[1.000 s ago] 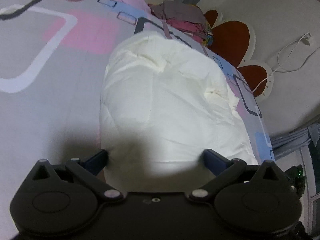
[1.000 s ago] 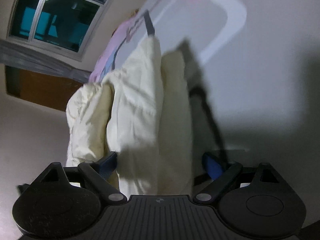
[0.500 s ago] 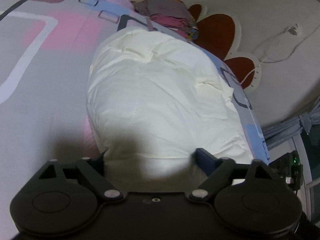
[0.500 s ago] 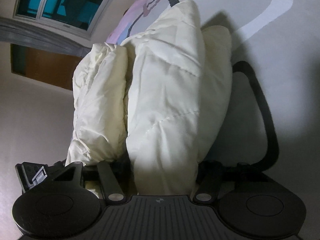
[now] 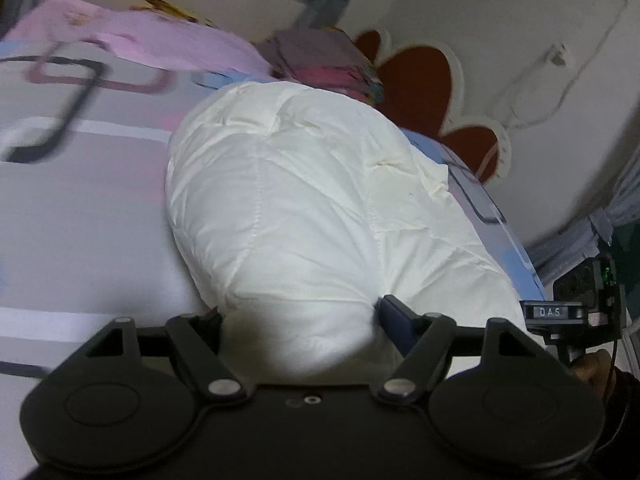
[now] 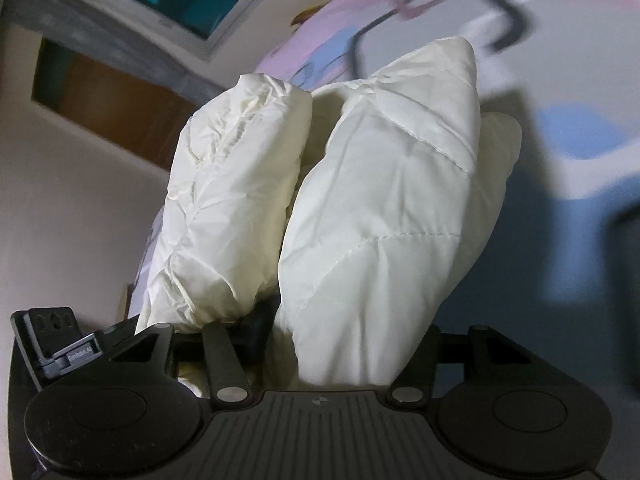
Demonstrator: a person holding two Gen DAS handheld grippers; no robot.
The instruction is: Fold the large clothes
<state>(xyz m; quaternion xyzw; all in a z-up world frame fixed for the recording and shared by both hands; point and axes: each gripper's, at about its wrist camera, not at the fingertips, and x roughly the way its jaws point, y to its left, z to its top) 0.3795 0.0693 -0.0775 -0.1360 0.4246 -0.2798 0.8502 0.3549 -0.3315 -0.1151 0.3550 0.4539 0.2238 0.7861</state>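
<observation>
Left tongs (image 5: 298, 320) clamp cream quilted garment (image 5: 304, 208); right tongs (image 6: 344, 336) tips buried

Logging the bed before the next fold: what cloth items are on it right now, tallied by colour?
Cream: 1, the puffy quilted garment, held by the left claw and right claw.
Pink: 1, the cloth at the far edge.
Mixed mauve and pink: 1, the folded stack.
Total: 3.

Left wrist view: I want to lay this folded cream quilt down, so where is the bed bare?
Bare sheet lies left of the cream quilt, below the pink cloth. It is crowded at the far end, where the stacked clothes sit, and the quilt overhangs the right edge.
</observation>
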